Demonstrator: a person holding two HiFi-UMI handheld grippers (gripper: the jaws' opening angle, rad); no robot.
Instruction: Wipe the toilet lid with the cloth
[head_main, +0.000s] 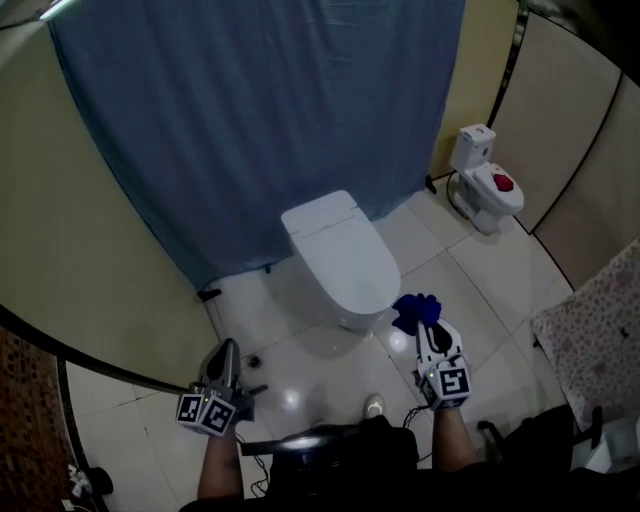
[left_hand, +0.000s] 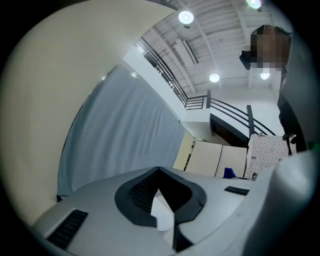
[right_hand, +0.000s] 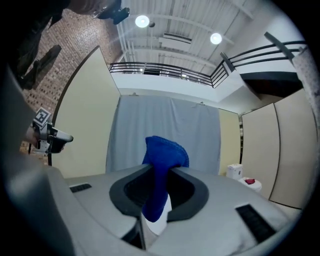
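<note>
A white toilet with its lid (head_main: 345, 262) down stands on the tiled floor before a blue curtain. My right gripper (head_main: 428, 322) is held just to the right of the toilet's front end, shut on a blue cloth (head_main: 415, 310) that bunches out past its tips. In the right gripper view the blue cloth (right_hand: 161, 170) is pinched between the jaws and sticks up above them. My left gripper (head_main: 226, 353) hangs at the lower left, apart from the toilet, tilted upward. Its jaws are shut with nothing in them (left_hand: 159, 187).
A small child-size toilet (head_main: 484, 181) with a red spot on its lid stands at the far right by a cream partition. A blue curtain (head_main: 260, 120) hangs behind the toilet. A patterned fabric (head_main: 595, 325) lies at the right edge. Small dark objects (head_main: 254, 361) lie on the floor tiles.
</note>
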